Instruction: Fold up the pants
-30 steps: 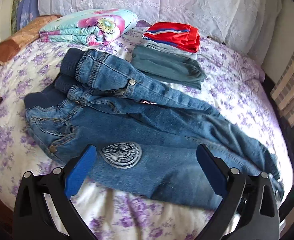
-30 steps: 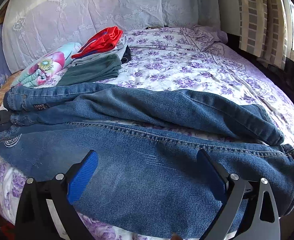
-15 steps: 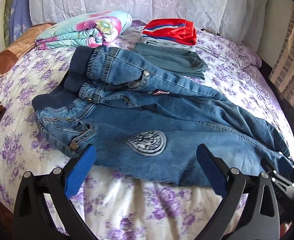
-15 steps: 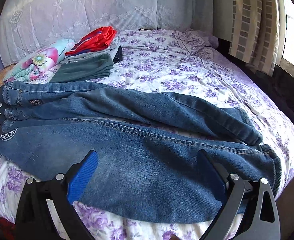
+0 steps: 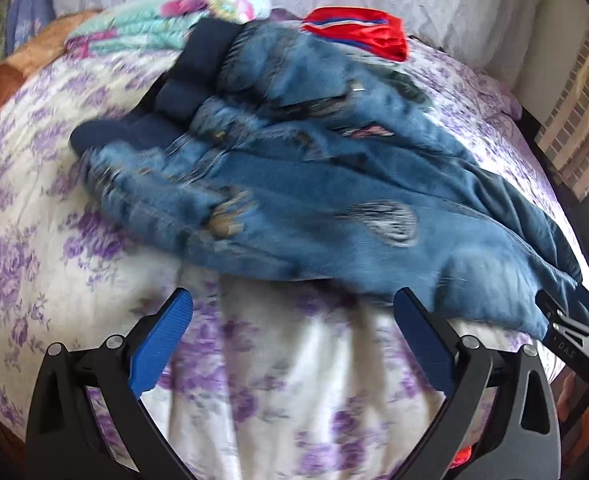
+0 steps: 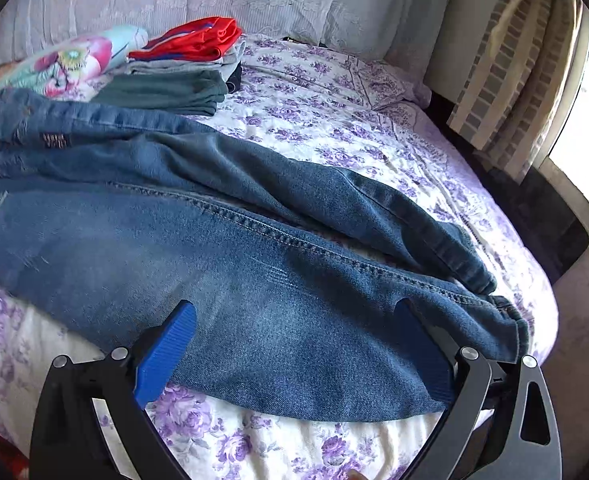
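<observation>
Blue jeans lie spread across the floral bed sheet, waistband at far left, legs running right; the left wrist view is blurred. In the right wrist view the two legs lie side by side with the cuffs at right. My left gripper is open and empty, over bare sheet just short of the jeans' near edge. My right gripper is open and empty, its blue pads over the near leg's lower part. The right gripper's body also shows at the left wrist view's right edge.
A stack of folded clothes with a red garment on top and a green one sits behind the jeans. A folded floral blanket lies left of it. A curtain and the bed's edge are at right.
Both grippers have drawn back toward the bed's near edge. The left gripper, over the patch a second ago, is now off the jeans and moving. The jeans lie as before.
</observation>
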`<state>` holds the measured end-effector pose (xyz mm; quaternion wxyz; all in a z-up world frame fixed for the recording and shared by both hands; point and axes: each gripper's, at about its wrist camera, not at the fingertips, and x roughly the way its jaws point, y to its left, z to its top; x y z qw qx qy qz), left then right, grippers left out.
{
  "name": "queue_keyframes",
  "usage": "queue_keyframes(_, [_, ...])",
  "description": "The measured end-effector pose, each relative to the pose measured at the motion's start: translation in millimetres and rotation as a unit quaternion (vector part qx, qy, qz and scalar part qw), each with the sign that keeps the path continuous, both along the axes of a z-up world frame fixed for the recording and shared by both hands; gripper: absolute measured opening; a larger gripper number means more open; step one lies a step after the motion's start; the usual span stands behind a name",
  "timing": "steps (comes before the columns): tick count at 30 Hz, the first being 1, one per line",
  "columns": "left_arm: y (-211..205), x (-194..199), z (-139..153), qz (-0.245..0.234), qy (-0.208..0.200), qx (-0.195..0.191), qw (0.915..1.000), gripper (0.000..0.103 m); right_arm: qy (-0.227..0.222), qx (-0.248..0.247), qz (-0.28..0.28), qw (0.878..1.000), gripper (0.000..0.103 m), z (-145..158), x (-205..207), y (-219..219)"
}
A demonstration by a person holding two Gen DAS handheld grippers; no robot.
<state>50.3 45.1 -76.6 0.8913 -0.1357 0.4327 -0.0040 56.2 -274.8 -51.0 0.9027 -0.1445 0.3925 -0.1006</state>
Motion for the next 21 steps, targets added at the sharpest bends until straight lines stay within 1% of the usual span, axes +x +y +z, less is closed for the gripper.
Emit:
queue_keyframes(1, [5, 0, -3, -0.002, 0.003, -0.013, 0.9999, 0.098, -0.001, -0.008, 0.000, 1.000, 0.099, -1, 0, 2])
queue_keyframes(2, [12, 3, -10, -0.008, 0.012, -0.038, 0.9992, 0.098, -0.004, -0.015, 0.000, 1.000, 0.099, -1, -1, 4])
queue_keyframes(4, [19, 7, -17, -0.010, 0.017, -0.062, 0.9979, 0.098, -0.005, -0.034, 0.001, 0.999, 0.099, -3, -2, 8])
queue_keyframes(8, [22, 18, -18, -0.011, 0.006, -0.075, 0.9971, 0.098, -0.009, -0.061, -0.002, 0.998, 0.099, -6, -6, 11])
queue_keyframes(11, [25, 31, -19, -0.004, 0.008, -0.097, 0.9952, 0.098, -0.006, -0.063, -0.004, 0.998, 0.099, -9, -7, 9])
queue_keyframes(14, [29, 43, -17, 0.001, 0.013, -0.135, 0.9908, 0.098, -0.004, -0.064, -0.005, 0.998, 0.099, -11, -8, 5])
queue_keyframes(15, [31, 47, -17, 0.002, 0.014, -0.153, 0.9881, 0.098, -0.004, -0.061, -0.003, 0.998, 0.099, -11, -8, 3])
queue_keyframes(17, [35, 50, -17, 0.002, 0.016, -0.184, 0.9828, 0.098, -0.007, -0.034, 0.011, 0.999, 0.099, -7, -10, -3])
queue_keyframes(18, [38, 49, -16, 0.001, 0.016, -0.206, 0.9783, 0.098, -0.007, 0.015, 0.034, 0.999, 0.099, -3, -14, -12])
queue_keyframes(19, [41, 48, -15, 0.000, 0.014, -0.220, 0.9755, 0.098, -0.002, 0.050, 0.048, 0.998, 0.099, -1, -15, -19])
queue_keyframes(20, [45, 44, -14, -0.001, 0.011, -0.236, 0.9717, 0.098, 0.015, 0.122, 0.070, 0.990, 0.099, 0, -18, -36])
queue_keyframes(21, [50, 38, -14, -0.004, 0.006, -0.256, 0.9667, 0.098, 0.028, 0.166, 0.072, 0.983, 0.099, -2, -19, -49])
